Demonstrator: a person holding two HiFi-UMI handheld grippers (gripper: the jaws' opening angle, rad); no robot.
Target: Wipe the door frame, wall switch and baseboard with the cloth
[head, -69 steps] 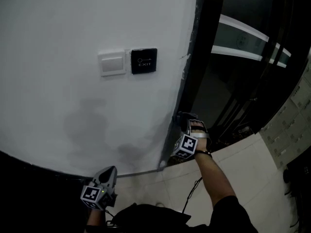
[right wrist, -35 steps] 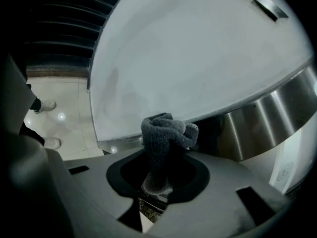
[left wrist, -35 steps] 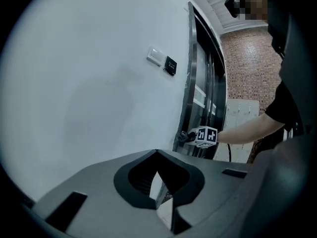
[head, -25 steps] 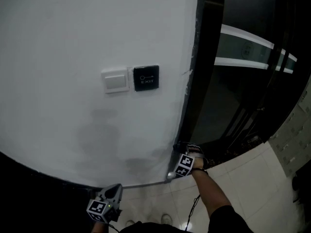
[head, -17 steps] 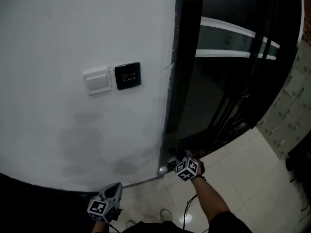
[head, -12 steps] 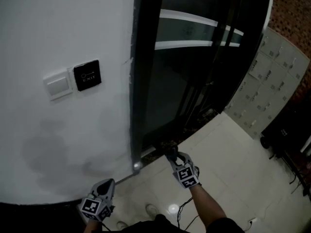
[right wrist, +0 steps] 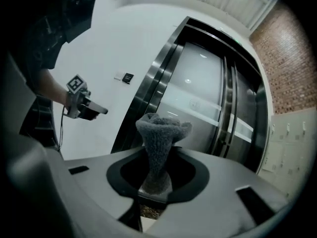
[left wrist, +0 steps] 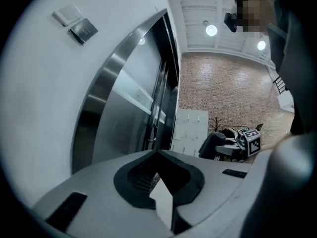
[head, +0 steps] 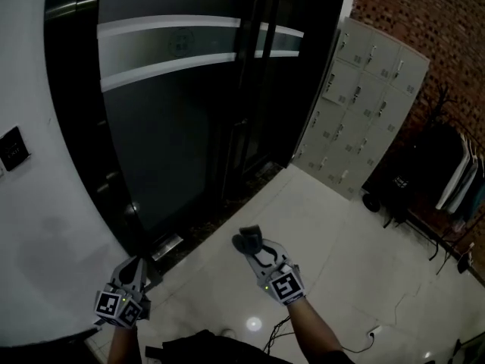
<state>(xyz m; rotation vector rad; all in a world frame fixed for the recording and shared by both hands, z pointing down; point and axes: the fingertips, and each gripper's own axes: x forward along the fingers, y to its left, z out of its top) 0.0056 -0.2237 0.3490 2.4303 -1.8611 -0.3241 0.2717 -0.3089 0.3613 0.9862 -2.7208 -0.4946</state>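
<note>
A grey cloth (right wrist: 159, 142) stands bunched up out of my right gripper (right wrist: 156, 185), which is shut on its lower end. In the head view that gripper (head: 254, 250) hovers over the pale floor tiles with the cloth (head: 248, 241) at its tip, apart from the dark door frame (head: 114, 203). My left gripper (head: 140, 267) is low beside the frame's foot and the white wall (head: 45, 233); its jaws are shut with nothing in them (left wrist: 159, 183). The white wall switch (left wrist: 68, 15) and black exit button (head: 14, 147) sit higher on the wall.
Dark glass doors (head: 189, 127) with pale stripes fill the frame. Grey lockers (head: 356, 74) line a brick wall (head: 424, 21) to the right, with dark bags and cables (head: 402, 188) on the floor beyond. A metal threshold plate (head: 167, 245) lies at the door's foot.
The head view has swung right, off the wall and onto the doors and floor. My right gripper has come away from the bottom of the door frame with the cloth. The left gripper stays low.
</note>
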